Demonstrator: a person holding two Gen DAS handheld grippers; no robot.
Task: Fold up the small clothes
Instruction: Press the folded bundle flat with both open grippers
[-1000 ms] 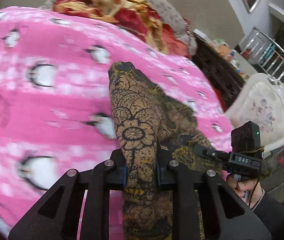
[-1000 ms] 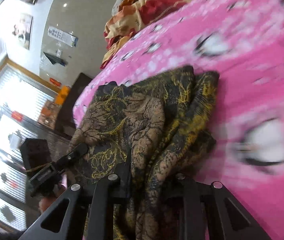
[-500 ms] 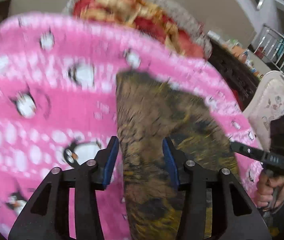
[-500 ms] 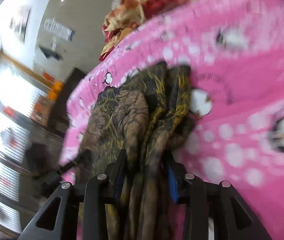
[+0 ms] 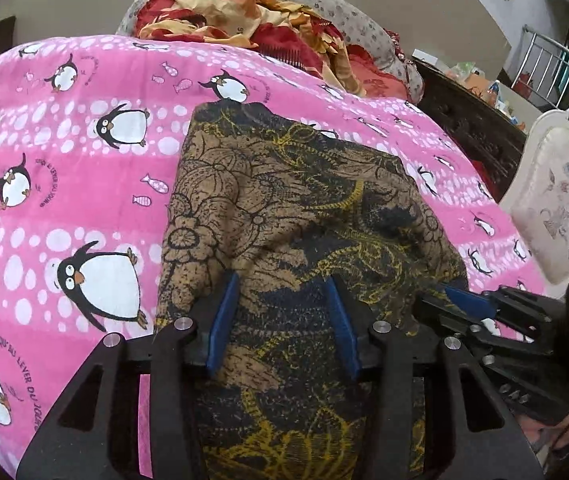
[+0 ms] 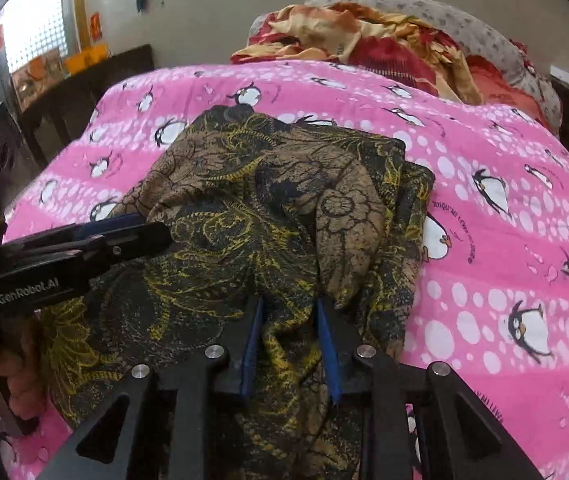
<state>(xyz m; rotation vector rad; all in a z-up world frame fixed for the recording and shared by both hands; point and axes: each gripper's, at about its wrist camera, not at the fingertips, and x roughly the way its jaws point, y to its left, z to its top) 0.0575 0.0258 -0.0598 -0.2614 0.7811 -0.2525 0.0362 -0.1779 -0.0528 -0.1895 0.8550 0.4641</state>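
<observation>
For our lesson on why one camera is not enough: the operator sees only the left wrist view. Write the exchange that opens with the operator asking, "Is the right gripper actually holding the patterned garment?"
Observer: Yes. In the right wrist view, the right gripper has a bunched fold of the patterned garment pinched between its blue pads. Its jaws have just been closing.
Operator: How does the garment's right edge lie?
Observer: It is stacked in several layers, next to a penguin printed on the pink sheet.
Operator: What is beyond the bed on that side?
Observer: A bright window, at the upper left of that view.
</observation>
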